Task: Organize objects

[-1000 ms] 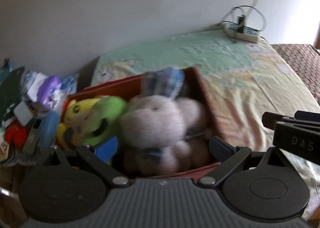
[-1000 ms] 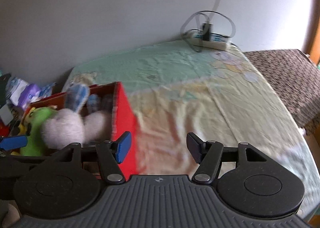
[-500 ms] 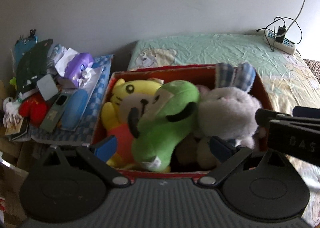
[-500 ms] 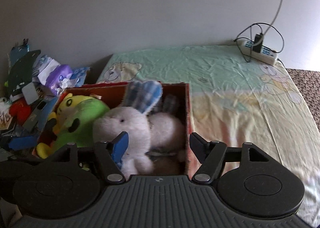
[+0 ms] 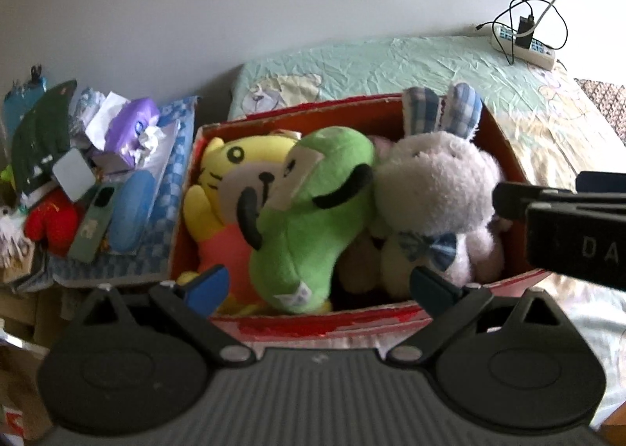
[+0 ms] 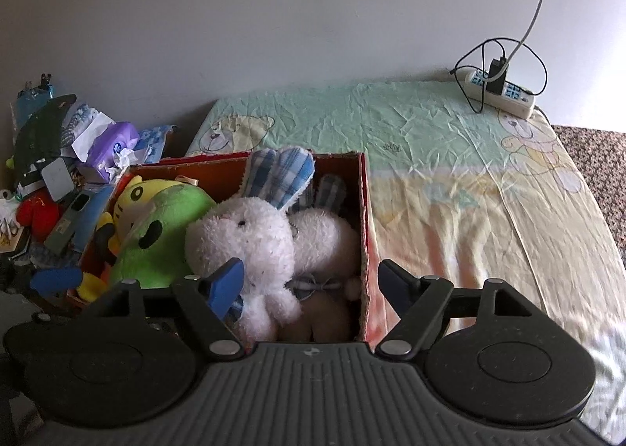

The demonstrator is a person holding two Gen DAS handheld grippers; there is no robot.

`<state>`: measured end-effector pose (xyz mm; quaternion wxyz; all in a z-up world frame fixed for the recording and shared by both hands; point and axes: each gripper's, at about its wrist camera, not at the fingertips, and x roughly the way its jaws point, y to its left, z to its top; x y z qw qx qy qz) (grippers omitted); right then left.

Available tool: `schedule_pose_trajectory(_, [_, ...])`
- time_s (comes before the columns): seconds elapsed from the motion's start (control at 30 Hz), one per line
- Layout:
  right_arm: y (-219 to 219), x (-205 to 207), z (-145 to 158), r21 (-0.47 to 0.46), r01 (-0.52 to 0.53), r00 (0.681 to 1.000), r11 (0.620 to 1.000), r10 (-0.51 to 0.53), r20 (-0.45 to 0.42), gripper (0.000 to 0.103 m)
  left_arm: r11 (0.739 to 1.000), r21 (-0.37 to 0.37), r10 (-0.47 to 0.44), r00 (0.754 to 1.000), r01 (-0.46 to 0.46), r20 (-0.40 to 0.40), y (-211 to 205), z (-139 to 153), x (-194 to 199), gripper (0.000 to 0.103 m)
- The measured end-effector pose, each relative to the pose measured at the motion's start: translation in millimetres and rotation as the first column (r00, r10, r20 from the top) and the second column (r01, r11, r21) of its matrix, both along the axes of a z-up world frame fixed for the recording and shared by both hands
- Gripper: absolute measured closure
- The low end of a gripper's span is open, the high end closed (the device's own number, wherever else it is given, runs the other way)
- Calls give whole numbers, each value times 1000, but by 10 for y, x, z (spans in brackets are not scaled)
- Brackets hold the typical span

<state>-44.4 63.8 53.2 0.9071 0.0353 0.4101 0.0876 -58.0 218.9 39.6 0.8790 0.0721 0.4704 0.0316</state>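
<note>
The right gripper (image 6: 309,279) is standing with its jaws wide apart and still opening; nothing is being pinched between them. In the right wrist view, its blue-padded finger (image 6: 225,285) is lying at nine o'clock of the gap, in front of the white plush rabbit (image 6: 250,246), while the other finger (image 6: 395,281) is sitting at three o'clock, outside the right wall of the red cardboard box (image 6: 364,211). Whether either pad is touching the rabbit or the wall cannot be told.

The left gripper (image 5: 319,285) is likewise holding its jaws well apart, empty, over the box's near wall (image 5: 332,322). Its blue pad (image 5: 207,285) is showing in front of the yellow tiger plush (image 5: 231,187); its opposite finger (image 5: 430,285) is showing below the rabbit (image 5: 438,187).

Inside the box, the tiger is lying at nine o'clock, the green plush (image 5: 309,219) at centre, and the rabbit, with checked ears and bow, at three o'clock. A tan plush (image 6: 324,313) is lying beneath the rabbit.

The box is resting on a bear-printed bedsheet (image 6: 450,180). At nine o'clock of the box a pile of clutter (image 5: 90,180) is lying, including a purple tissue pack (image 5: 131,129). At one o'clock, by the wall, a power strip (image 6: 500,94) is lying with cables plugged in.
</note>
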Motion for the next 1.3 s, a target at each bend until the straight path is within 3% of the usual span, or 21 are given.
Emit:
schedule_pose_trajectory(0.43, [177,-81,-16,-6,-30,999,1000,30,-14,24,983,125,-135,991,134,-1,213,36,35,4])
schedule_pose_trajectory(0.9, [238,-96,-12,-31,-51,998,998,50,-25,24,971,138,-194,981,194,-16,200,-29,-32,4])
schedule_pose_trajectory(1.3, [283,-37,-30,-11,-56,998,998,55,-38,24,974,144,-179,984,177,0,250,-4,8,4])
